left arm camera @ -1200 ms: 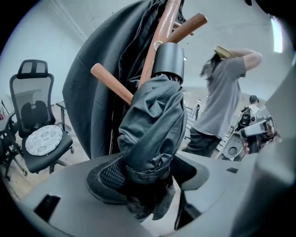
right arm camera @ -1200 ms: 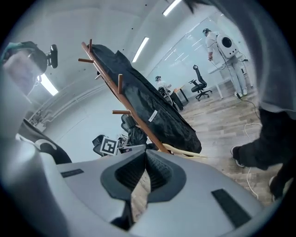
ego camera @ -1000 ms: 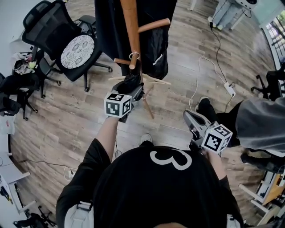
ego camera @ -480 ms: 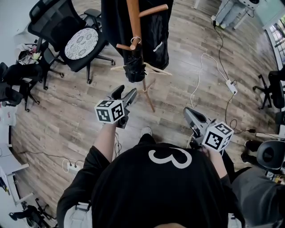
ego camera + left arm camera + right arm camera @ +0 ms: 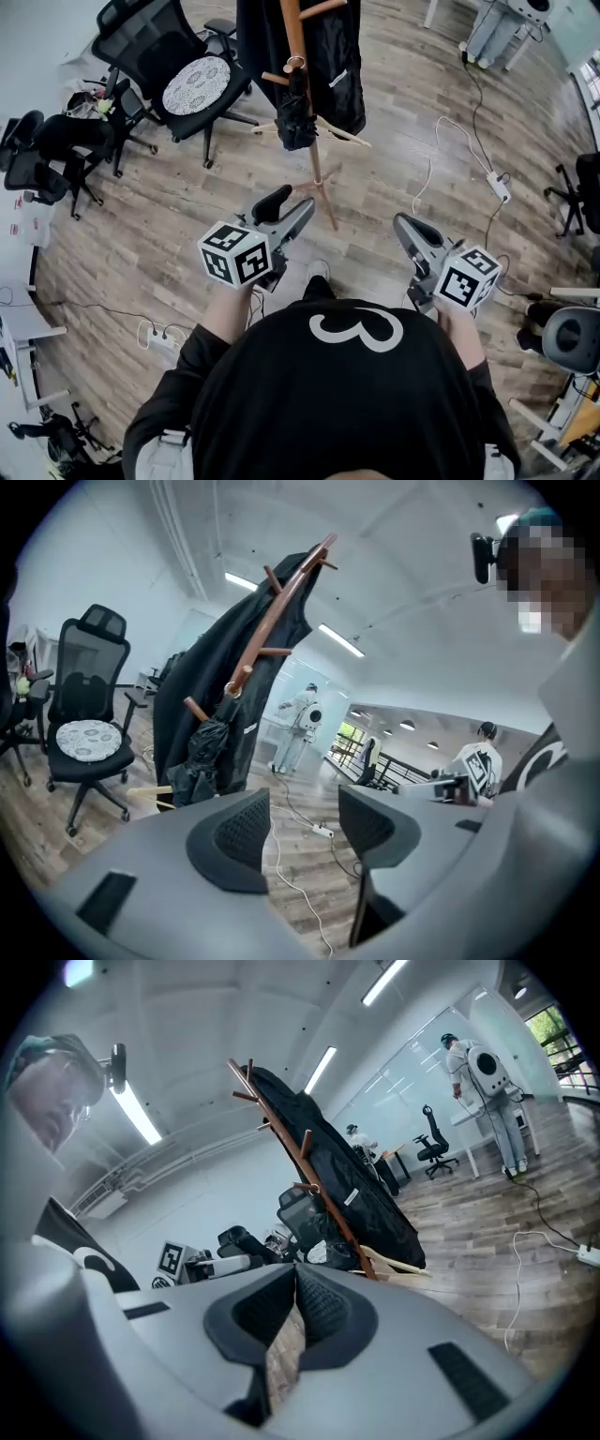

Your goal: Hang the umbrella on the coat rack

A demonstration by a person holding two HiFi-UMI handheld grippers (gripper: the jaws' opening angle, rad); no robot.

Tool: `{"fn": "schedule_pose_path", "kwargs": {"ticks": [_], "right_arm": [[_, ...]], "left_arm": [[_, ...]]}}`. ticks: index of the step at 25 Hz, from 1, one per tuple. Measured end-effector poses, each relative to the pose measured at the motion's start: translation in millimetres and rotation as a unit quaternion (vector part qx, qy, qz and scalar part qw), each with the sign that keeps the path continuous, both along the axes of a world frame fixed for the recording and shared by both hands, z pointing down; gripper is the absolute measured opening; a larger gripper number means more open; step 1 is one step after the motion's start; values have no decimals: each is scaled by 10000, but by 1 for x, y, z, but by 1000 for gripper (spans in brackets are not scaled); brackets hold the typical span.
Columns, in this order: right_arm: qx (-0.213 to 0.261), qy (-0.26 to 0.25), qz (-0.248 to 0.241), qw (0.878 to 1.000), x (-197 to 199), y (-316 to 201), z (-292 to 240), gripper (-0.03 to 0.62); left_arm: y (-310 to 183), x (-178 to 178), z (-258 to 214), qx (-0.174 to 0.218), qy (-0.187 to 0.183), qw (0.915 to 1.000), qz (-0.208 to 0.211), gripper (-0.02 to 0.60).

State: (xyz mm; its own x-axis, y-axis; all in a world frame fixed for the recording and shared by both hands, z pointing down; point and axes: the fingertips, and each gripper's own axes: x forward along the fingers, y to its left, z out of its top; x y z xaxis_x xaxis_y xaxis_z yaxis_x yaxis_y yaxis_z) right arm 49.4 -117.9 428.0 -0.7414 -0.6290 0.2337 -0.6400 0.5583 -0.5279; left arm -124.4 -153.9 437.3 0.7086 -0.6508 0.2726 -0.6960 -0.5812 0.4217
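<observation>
The room is bright and evenly lit by long ceiling lamps (image 5: 337, 641) above me, so the wooden floor (image 5: 169, 234) has only faint, soft shadows, for example under the office chair (image 5: 192, 84). Both gripper views bend strongly towards the edges and end in black corners. The window (image 5: 559, 1024) at the top right is washed out by daylight.

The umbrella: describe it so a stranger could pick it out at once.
Find the wooden coat rack standing on the plank floor, with a long black coat hung on it. The umbrella hangs from a short lower peg by a pale ring. Unlike the coat, it is a short, crumpled black bundle.
</observation>
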Motion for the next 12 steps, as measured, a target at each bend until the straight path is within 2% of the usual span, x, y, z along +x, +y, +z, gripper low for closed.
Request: {"fn": "schedule_pose_path", "kwargs": {"ticks": [5,8,12], "right_arm": [[501,-232,-279,9981,-1,39,-37,26],[843,-311,-518,9946,-6,65,-60,26],[1039,-242,-718,9917,-11,96,-73,26]], "left_arm": [[63,39,-49,119,458,9969,629,122],[97,54,-75,421,524,9938,885,90],[140,71,-96,733,510,9900,1094,64]]}}
